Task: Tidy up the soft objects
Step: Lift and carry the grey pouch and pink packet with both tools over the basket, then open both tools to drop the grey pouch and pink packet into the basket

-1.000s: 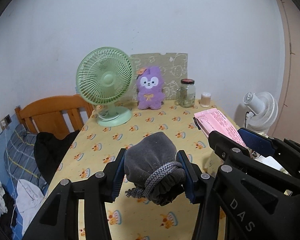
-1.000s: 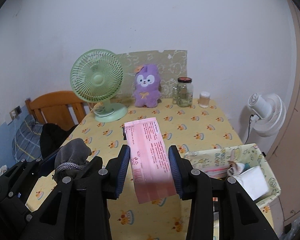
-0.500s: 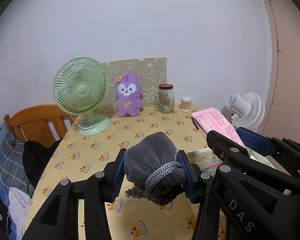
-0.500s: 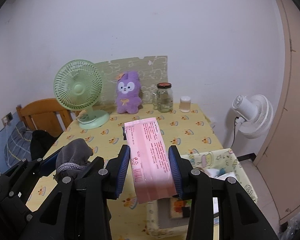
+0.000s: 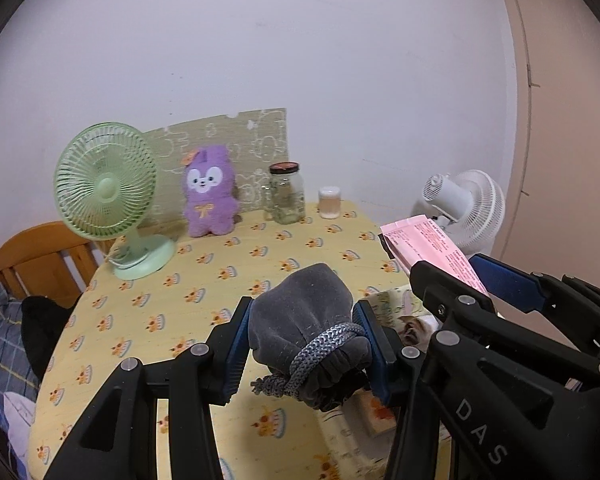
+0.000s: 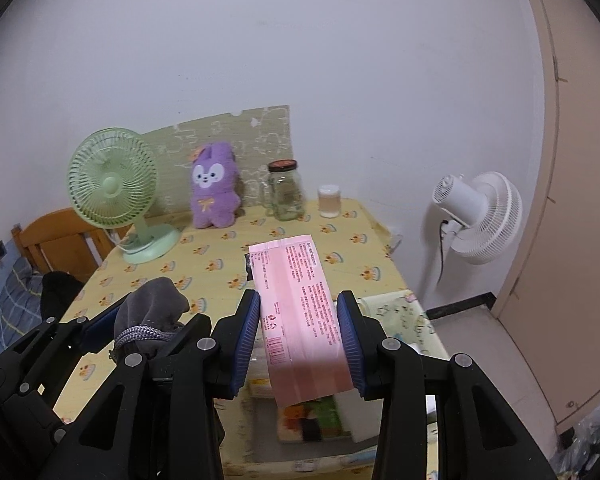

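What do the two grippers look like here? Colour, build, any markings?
Both are alike: the left gripper and right gripper have matte black plastic linkage arms joined by round silver pins, and fingers faced with ribbed blue pads. The right gripper's body carries white "DAS" lettering, seen in the left wrist view. No cables, hands or sleeves show.

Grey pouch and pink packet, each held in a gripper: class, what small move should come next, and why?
Probably lower both toward the fabric bin below. The left gripper clamps the grey pouch, the right gripper the pink packet, both hanging above its opening.
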A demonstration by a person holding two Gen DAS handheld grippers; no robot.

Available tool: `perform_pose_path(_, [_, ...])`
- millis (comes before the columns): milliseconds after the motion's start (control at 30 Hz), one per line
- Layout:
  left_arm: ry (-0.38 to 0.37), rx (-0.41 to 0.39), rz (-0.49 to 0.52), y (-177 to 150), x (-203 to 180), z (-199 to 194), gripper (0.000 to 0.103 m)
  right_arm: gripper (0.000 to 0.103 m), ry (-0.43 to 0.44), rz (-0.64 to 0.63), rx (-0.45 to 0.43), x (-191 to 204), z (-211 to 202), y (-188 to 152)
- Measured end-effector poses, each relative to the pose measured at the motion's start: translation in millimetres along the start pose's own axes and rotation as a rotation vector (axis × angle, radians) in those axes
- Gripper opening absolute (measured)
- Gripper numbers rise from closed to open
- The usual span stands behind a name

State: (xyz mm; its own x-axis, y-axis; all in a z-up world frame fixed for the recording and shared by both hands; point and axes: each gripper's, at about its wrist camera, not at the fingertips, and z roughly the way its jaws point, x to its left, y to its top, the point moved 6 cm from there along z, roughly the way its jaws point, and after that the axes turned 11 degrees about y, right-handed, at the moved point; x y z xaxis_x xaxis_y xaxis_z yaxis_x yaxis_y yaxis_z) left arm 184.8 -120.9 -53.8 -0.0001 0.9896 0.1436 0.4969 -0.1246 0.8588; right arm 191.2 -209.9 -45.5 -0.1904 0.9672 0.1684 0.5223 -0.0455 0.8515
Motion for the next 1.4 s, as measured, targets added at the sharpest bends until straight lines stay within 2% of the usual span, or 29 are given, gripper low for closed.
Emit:
perform_pose_path(400, [-0.081, 0.032, 0.049, -8, -44, 14, 0.051, 0.043, -0.062, 0.052, 0.024, -43, 5, -14])
perform_pose_path(800, [-0.139, 0.104, 0.094, -29, -74, 33, 0.052, 0.043, -0.103, 0.102, 0.084, -73, 17, -41])
perform_pose_path(933, [-0.154, 0.131, 0.111, -35, -80, 39, 0.056, 0.043, -0.112, 0.111, 0.102, -78, 21, -48])
perform_pose_path(1000, [-0.153, 0.142, 0.112, -39, -81, 41, 0.062, 0.043, -0.114, 0.114, 0.113, -79, 24, -51])
perform_pose_path(1100, [-0.149, 0.160, 0.108, -43, -80, 45, 0.063, 0.043, -0.112, 0.116, 0.124, -78, 27, -54])
perform_pose_path(1233, [-0.146, 0.179, 0.104, -48, -77, 53, 0.074, 0.043, -0.106, 0.117, 0.139, -76, 33, -57])
perform_pose_path(1400, [-0.152, 0.161, 0.119, -48, -74, 56, 0.077, 0.043, -0.100, 0.128, 0.156, -73, 41, -61])
